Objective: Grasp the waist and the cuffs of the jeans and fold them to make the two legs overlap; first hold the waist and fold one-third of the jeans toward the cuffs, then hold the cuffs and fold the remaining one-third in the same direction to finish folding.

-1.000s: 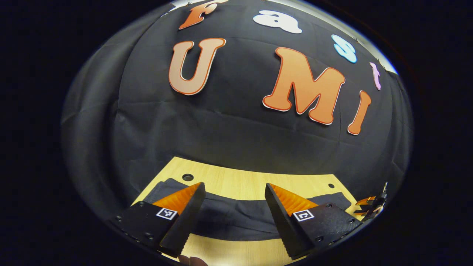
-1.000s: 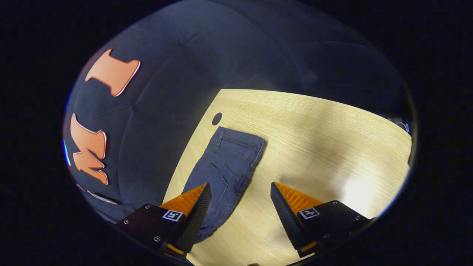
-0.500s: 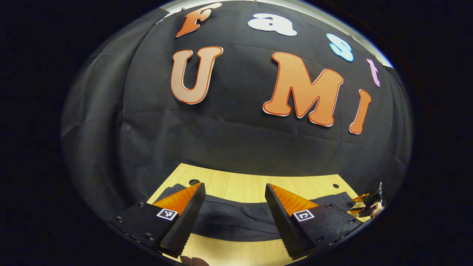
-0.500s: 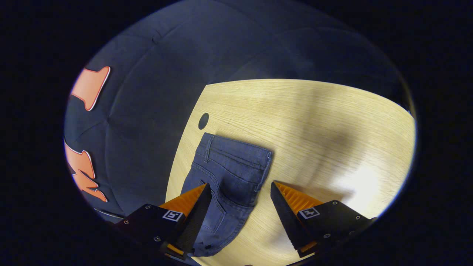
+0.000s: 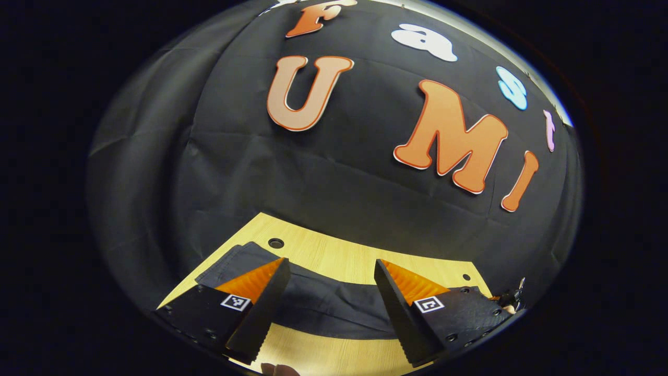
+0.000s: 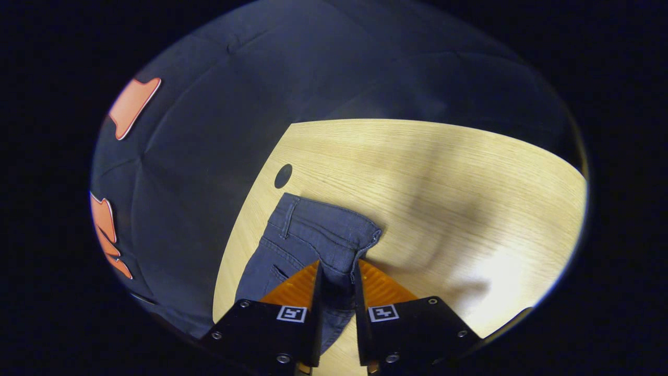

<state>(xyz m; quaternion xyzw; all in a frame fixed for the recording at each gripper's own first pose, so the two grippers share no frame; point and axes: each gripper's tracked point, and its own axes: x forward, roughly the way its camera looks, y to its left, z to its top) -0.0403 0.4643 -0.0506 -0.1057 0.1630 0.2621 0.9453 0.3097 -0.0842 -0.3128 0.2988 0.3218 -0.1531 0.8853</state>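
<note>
In the right gripper view, the right gripper (image 6: 337, 274) sits nearest the camera with its two orange-faced fingers (image 6: 295, 287) drawn close together. Both fingers press on a bunched fold of the jeans (image 6: 308, 235) near the waistband edge; the denim is pinched in the narrow gap between them. Beyond the fingertips, the waist (image 6: 334, 222) of the jeans lies on the wooden table (image 6: 443, 183), with its right-hand corner lifted and slightly puckered. A belt loop and a pocket seam are visible on the fabric left of the fingers. A round hole (image 6: 283, 176) in the tabletop lies just beyond the waistband's far left corner. The rest of the table past the jeans shows plain wood grain, with the booth's black cloth wall (image 6: 219, 104) behind it.

In the left gripper view, the left gripper (image 5: 330, 271) has its fingers (image 5: 250, 282) spread wide apart, with nothing between them and no visible contact with the cloth. The jeans (image 5: 323, 303) lie flat across the table (image 5: 334, 258) beneath and beyond the fingers, running from one side of the view to the other. Whether the fingertips rest on the fabric or hover over it cannot be told. A round hole (image 5: 275, 243) sits in the tabletop just past the jeans' far left end, and a smaller one (image 5: 466, 277) near the far right. At the far right edge of this view, a small part of another gripper appears, too small to describe.
</note>
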